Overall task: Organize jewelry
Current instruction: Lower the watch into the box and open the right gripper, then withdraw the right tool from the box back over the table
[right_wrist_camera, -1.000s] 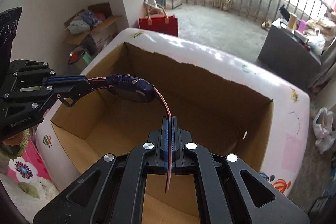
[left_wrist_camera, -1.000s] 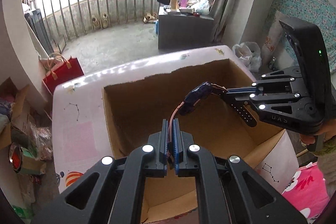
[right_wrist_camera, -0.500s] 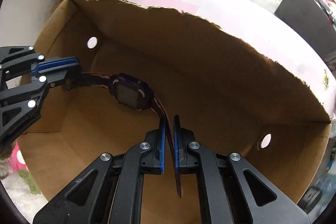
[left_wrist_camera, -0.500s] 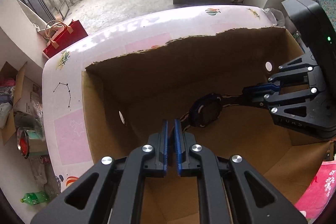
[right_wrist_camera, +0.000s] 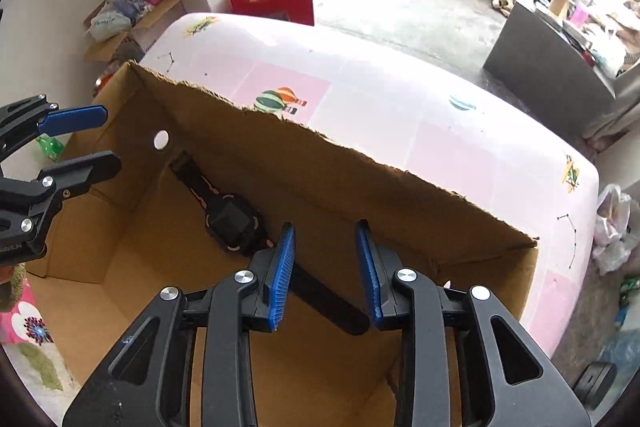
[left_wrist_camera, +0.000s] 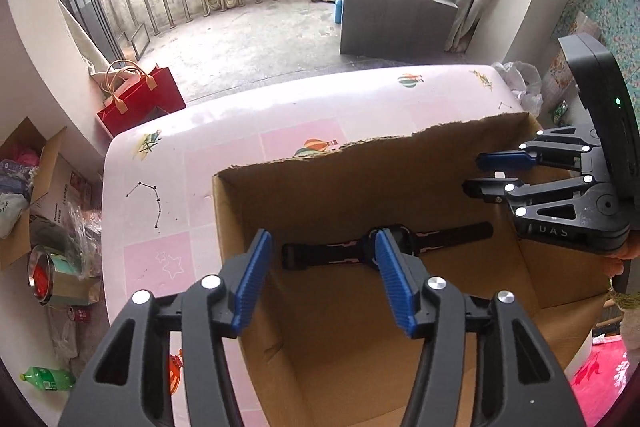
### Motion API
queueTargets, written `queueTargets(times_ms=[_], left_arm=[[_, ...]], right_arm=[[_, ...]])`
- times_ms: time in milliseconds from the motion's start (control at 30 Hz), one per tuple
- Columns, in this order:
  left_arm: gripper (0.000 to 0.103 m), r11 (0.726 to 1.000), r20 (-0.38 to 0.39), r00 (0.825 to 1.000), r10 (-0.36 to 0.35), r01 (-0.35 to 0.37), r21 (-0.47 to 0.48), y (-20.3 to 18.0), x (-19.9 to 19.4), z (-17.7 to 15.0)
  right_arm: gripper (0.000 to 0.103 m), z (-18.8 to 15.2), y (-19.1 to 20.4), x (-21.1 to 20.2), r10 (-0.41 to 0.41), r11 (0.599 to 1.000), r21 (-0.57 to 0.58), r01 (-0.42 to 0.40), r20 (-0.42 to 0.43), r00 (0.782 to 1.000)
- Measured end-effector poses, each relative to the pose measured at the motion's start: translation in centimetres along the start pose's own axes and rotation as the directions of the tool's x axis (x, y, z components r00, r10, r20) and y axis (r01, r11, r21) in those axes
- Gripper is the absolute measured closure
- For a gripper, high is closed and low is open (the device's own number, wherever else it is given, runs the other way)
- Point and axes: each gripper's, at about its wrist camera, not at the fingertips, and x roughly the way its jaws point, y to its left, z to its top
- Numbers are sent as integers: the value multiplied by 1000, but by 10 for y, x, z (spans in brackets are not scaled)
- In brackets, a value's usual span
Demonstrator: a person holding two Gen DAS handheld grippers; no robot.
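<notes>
The left tongs hang over the near left part of the cardboard box with jaws opening and nothing between the pads; the right tongs hover at the box's other end, jaws also opening, narrower, nothing pressed between them. The watch lies flat on the box floor below and ahead of both, its long axis running side to side along the far wall — one strap end lies under the right tongs in that view. It looks placed, so the next move is probably a lift out. The torn far rim and side walls stand close; upward is free, and the pink desk beyond is bare.
</notes>
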Motion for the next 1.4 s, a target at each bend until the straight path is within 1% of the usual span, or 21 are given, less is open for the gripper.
queueTargets(times_ms=[67,100,167,200,267,333,367,467,533,600,633,700,733,800,867,933,1000,1133,1267,1333,1400], left_arm=[[40,1000,44,999,3,-2,-17,2,-18,-6],[38,1000,70,998,-4,6,-27,3,-28,-9],[28,998,132,991,-16,24,-53,5,-54,-19],[25,997,166,986,-20,31,-65,7,-67,-24],[18,996,229,973,-23,41,-76,9,-92,-39],[12,996,270,962,-34,56,-72,8,-112,-57],[8,996,284,958,-40,62,-71,7,-121,-69],[6,994,299,952,-63,86,-64,5,-134,-101],[6,993,273,959,-74,96,-70,4,-133,-123],[6,990,239,968,-76,101,-96,2,-127,-145],[6,989,217,974,-71,97,-112,1,-122,-155],[6,987,174,983,-65,89,-136,-2,-112,-175],[6,986,152,986,-61,83,-145,-3,-106,-184],[6,984,119,991,-57,76,-163,-4,-92,-201],[6,985,70,997,-31,42,-169,-5,-76,-213],[6,985,24,999,-30,33,-170,-7,-62,-223],[6,986,-11,999,-41,39,-165,-9,-51,-234],[6,988,-40,998,-50,44,-149,-15,-38,-244],[6,989,-70,997,-37,27,-147,-17,-24,-250],[6,991,-60,998,-13,5,-133,-18,-22,-252],[6,994,-64,998,22,-28,-107,-21,-19,-252]], right_arm=[[71,-6,2,-17,17,1000,18,-18,54,998],[69,-9,4,-27,22,999,24,-25,84,996],[60,-17,8,-51,27,999,43,-34,154,988],[54,-21,11,-62,27,998,50,-37,185,982],[49,-34,21,-88,17,998,59,-33,254,967],[36,-49,32,-113,12,998,53,-31,319,948],[33,-59,40,-126,0,999,51,-19,354,935],[22,-85,59,-159,-14,1000,29,2,438,899],[16,-106,71,-173,-26,999,29,14,481,876],[12,-124,78,-180,-50,998,56,26,504,862],[9,-126,75,-176,-58,997,68,27,507,860],[8,-143,82,-172,-82,994,102,36,494,866],[8,-150,75,-169,-96,992,121,43,482,871],[8,-163,77,-158,-118,986,158,52,447,887],[8,-180,80,-146,-131,980,193,56,401,907],[8,-200,83,-134,-136,972,227,57,351,926],[8,-215,88,-119,-161,963,257,83,300,940],[8,-236,94,-94,-161,949,301,94,205,966],[8,-252,98,-75,-223,934,310,175,124,967],[8,-256,99,-71,-231,932,308,188,107,967],[8,-258,99,-71,-265,926,305,223,102,959]])
